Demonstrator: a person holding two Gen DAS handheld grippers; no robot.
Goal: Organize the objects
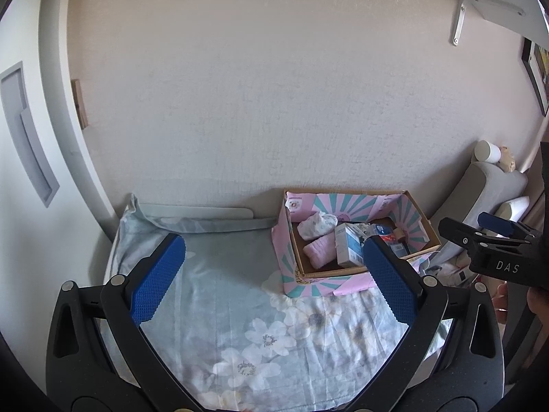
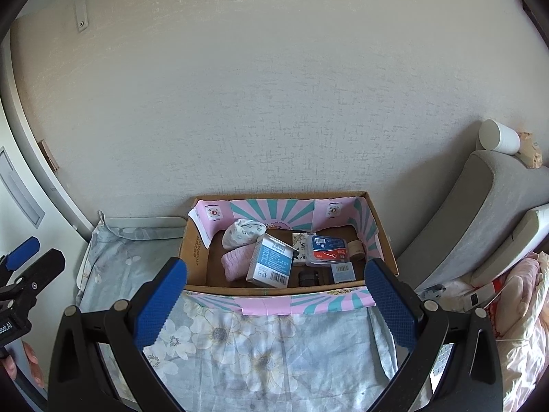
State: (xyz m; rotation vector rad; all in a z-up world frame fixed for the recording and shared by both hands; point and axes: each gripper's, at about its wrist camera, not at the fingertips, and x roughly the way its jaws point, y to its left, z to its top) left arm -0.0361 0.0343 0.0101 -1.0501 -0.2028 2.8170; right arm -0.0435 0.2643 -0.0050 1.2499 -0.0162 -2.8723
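Observation:
A cardboard box lined with pink and teal paper sits on the floral sheet by the wall; it also shows in the left wrist view. Inside lie a white patterned sock roll, a pink cloth roll, a white and blue carton, a blue and red floss pack, a small blue box and a tape roll. My left gripper is open and empty, left of the box. My right gripper is open and empty, just before the box's front wall.
A floral sheet covers the bed. A grey cushion and a white cylinder stand to the right, with pink bedding beside them. A white wall rises behind the box. A shelf bracket is high on the wall.

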